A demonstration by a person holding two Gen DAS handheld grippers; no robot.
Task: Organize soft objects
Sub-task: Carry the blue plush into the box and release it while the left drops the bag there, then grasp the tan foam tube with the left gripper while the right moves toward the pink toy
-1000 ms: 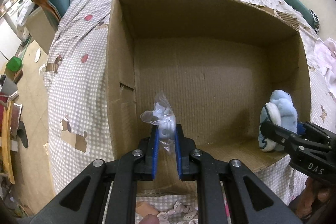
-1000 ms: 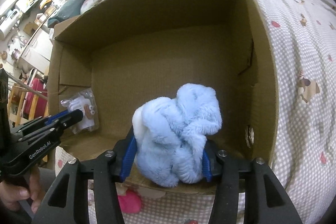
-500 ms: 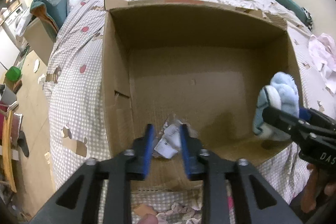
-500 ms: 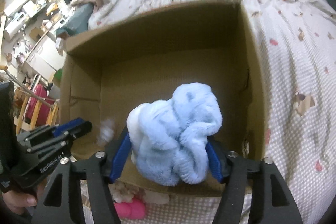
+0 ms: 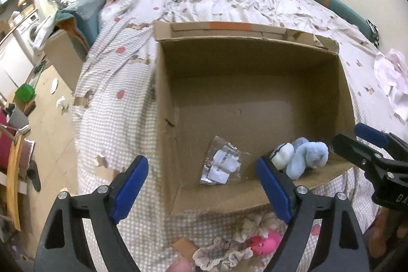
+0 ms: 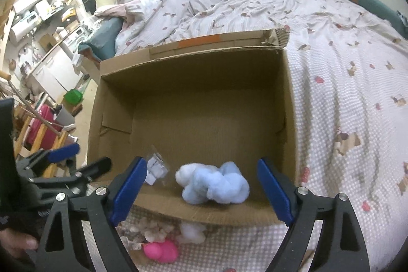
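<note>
So both grippers are seen spread wide over the box [image 5: 255, 62], which is parked on the bed [image 5: 122, 83]. The left gripper [image 5: 204, 182] is released, its jaws opening, and nothing is pinched between the blue pads [image 5: 130, 185]. The packet [image 5: 223, 164], a crinkly clear bag with something white inside, is seen just ahead of that gripper, lying flat on the box floor near the front wall, well clear of both pads.

Same deal for the right gripper [image 6: 201, 185]: let go, jaws opening, nothing pressed by its pads [image 6: 272, 190]. The plush [image 6: 214, 184], a fluffy pale-blue and white bundle, is found straight ahead between the two fingers but not touched by either, resting on the box floor close to the front wall. From the left gripper it is seen ahead and to the right [image 5: 299, 154], just beside the packet; from the right gripper the packet is ahead and to the left [image 6: 156, 168].

Each gripper is caught in the other's view: the right one at the right edge [image 5: 367, 144], the left one at the lower left [image 6: 76, 159], with part of a hand [image 6: 17, 244] showing below it.

Below the grippers, outside the box on the checked cover, a pink toy [image 6: 160, 250] and some frilly cloth [image 5: 229, 246] are spotted. A white fluffy lump sits next to the toy; what it is can't be told.
</note>
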